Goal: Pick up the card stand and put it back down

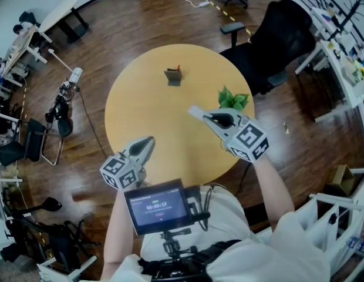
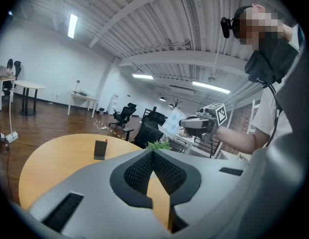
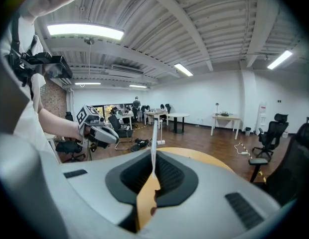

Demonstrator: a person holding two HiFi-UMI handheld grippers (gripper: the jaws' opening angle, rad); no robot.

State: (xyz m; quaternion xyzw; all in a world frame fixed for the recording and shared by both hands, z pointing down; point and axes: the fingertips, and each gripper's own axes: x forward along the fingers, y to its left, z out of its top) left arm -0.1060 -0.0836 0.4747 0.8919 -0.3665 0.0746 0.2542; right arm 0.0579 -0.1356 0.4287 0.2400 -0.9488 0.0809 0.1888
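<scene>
The card stand (image 1: pixel 173 75) is a small dark holder with a red tip. It stands upright on the far part of the round yellow table (image 1: pixel 147 98) and shows as a dark block (image 2: pixel 100 149) in the left gripper view. My left gripper (image 1: pixel 149 141) hovers over the table's near edge, shut and empty (image 2: pixel 153 152). My right gripper (image 1: pixel 199 114) is over the table's right side, shut on a thin white card (image 1: pixel 194 111). That card shows edge-on (image 3: pixel 153 138) in the right gripper view and flat (image 2: pixel 171 124) from the left. Both grippers are well short of the stand.
A small green plant (image 1: pixel 233 98) sits at the table's right edge, just beyond my right gripper. A black office chair (image 1: pixel 282 37) stands behind the table on the right. Cables and equipment (image 1: pixel 63 107) lie on the wooden floor at the left.
</scene>
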